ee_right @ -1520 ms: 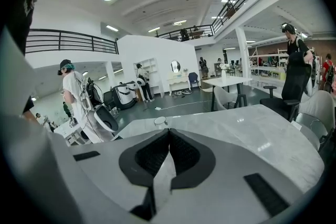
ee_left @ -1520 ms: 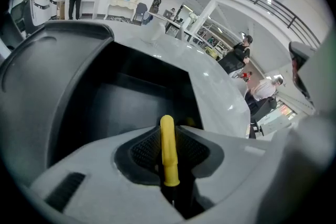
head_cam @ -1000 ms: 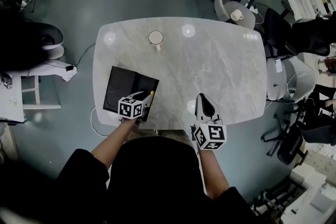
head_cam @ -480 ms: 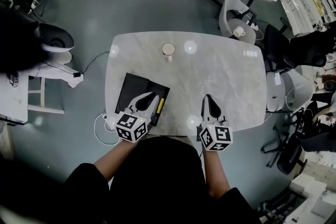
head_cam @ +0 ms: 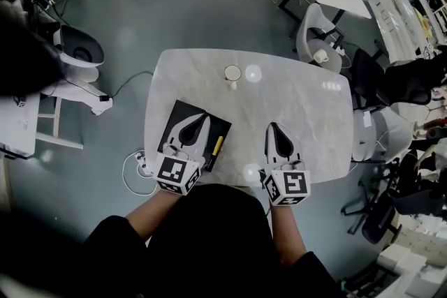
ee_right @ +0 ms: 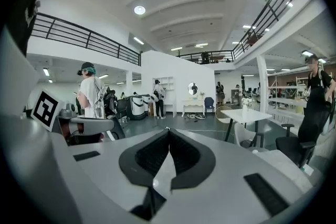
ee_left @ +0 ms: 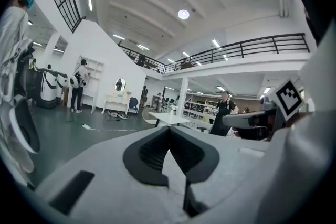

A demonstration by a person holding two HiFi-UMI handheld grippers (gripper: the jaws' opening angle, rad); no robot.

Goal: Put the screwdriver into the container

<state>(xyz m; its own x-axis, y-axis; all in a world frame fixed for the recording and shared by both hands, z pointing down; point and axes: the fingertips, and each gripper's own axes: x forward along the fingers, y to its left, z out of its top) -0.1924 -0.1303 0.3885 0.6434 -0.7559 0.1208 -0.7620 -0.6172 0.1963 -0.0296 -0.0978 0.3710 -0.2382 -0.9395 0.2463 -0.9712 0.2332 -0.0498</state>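
The screwdriver (head_cam: pixel 217 148), with a yellow handle, lies inside the black container (head_cam: pixel 216 126), along its right side, and no claw touches it. The container is flat and rectangular, and it stands turned at an angle in the near left corner of the surface (head_cam: pixel 307 115), which is of pale marble with rounded corners. The left claw (head_cam: pixel 200 122) is held over the container, just to the left of the screwdriver, and points away from the person. In the left gripper view the left claw (ee_left: pixel 169 127) has its jaws together; they have just been closing, and nothing is between them. The right claw (head_cam: pixel 273 128) is over the near edge of the surface, about at its middle, well apart from the container, and it also points away from the person. In the right gripper view the right claw (ee_right: pixel 168 129) also has its jaws together, with nothing between them. A small white cup (head_cam: pixel 232 73) stands near the far edge of the surface, well apart from the container and from both claws. Both gripper views look out level into a big bright hall, and the surface does not show in them.
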